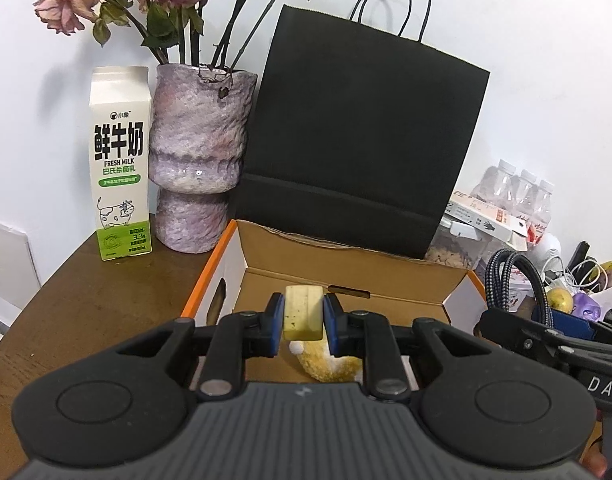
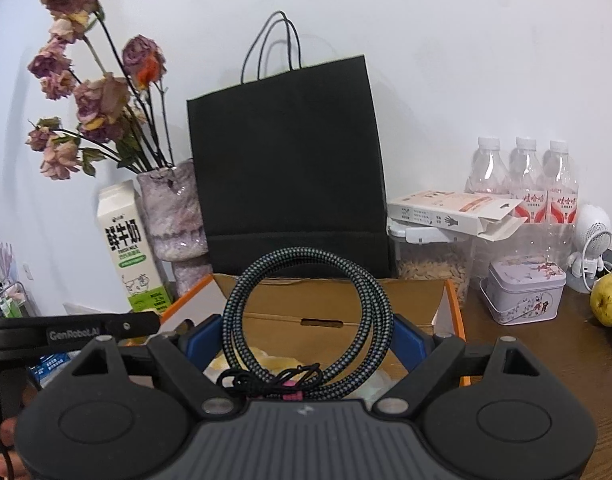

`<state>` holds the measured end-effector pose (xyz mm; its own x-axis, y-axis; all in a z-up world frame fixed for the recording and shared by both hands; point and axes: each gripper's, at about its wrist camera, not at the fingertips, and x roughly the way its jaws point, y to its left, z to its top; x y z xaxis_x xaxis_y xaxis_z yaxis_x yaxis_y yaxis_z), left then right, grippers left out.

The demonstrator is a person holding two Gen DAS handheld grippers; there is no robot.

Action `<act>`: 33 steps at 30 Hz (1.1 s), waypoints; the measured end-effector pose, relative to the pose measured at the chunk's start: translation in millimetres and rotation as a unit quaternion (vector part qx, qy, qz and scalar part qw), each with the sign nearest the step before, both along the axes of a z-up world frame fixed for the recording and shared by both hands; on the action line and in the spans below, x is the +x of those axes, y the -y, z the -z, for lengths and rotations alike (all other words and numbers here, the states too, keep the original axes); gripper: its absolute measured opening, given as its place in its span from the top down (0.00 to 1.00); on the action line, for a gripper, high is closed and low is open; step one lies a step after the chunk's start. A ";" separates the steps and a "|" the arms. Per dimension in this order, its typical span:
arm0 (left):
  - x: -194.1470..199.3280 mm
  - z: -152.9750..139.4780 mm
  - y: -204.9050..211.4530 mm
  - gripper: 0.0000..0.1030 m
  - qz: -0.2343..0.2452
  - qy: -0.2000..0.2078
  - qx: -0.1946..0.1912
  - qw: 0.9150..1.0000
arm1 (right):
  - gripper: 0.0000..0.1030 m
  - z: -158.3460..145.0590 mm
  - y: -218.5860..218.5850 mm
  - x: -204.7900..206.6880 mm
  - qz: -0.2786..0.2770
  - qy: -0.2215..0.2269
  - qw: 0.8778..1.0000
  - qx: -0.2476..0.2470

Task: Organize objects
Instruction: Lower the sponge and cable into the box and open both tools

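My left gripper (image 1: 303, 318) is shut on a pale yellow block (image 1: 301, 304), held upright over the open cardboard box (image 1: 346, 280) with orange edges. Below it a yellow plush thing (image 1: 326, 364) lies in the box. My right gripper (image 2: 306, 340) stands wide, its blue pads (image 2: 199, 340) pressed on both sides of a coiled braided cable (image 2: 233, 320), which stands upright over the same box (image 2: 326, 304). In the left wrist view the cable (image 1: 506, 276) shows at the right edge. The two grippers are side by side.
Behind the box stand a black paper bag (image 1: 358, 132), a purple vase (image 1: 197, 148) of dried roses and a milk carton (image 1: 119, 160). At the right are water bottles (image 2: 522, 184), a seed jar (image 2: 434, 264), a white packet (image 2: 454, 208), a tin (image 2: 522, 292) and a pear (image 2: 608, 300).
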<state>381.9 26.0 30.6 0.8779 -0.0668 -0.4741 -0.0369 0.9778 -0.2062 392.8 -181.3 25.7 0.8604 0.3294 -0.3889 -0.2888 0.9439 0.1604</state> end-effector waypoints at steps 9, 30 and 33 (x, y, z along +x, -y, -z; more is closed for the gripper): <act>17.6 5.1 -1.3 0.80 0.000 -0.007 0.005 1.000 | 0.16 11.9 3.9 21.3 0.005 -0.017 1.000 -0.007; 39.4 14.2 -0.6 0.59 0.007 -0.024 0.019 0.999 | 0.04 26.4 3.8 45.1 0.009 -0.036 0.999 -0.013; 39.1 13.7 -0.8 0.49 0.004 -0.023 0.021 1.000 | 0.00 26.1 3.0 44.2 0.010 -0.034 0.999 -0.015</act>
<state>421.0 26.9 16.9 0.8544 -0.0536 -0.5168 -0.0373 0.9858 -0.1638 437.1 -184.3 -0.3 0.8381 0.2992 -0.4561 -0.2586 0.9542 0.1507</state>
